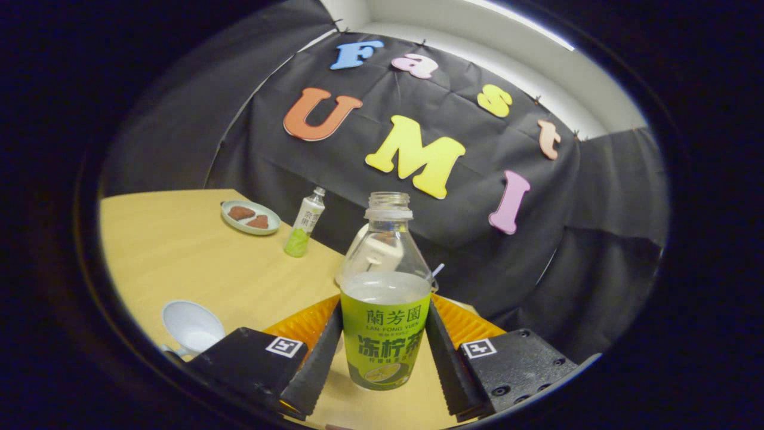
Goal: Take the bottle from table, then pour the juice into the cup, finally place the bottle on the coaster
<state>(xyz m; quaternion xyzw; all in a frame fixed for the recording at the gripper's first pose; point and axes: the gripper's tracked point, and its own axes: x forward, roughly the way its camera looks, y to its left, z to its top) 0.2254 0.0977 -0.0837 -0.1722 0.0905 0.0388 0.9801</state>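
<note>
We have the clear plastic bottle with the green label (385, 334) upright between the gripper (382, 364) fingers, which pinch it at both sides — the take step. Next comes the pour: the white cup (192, 327) sits at nine o'clock.

I see a dim booth, lit from a bright white strip high above the dark cloth wall (358, 167) beyond my gripper (382, 352). The bottle (385, 298) between its fingers looks sharp, with soft glare on its clear shoulder. The table (179, 245) bends at the fisheye edges.
</note>
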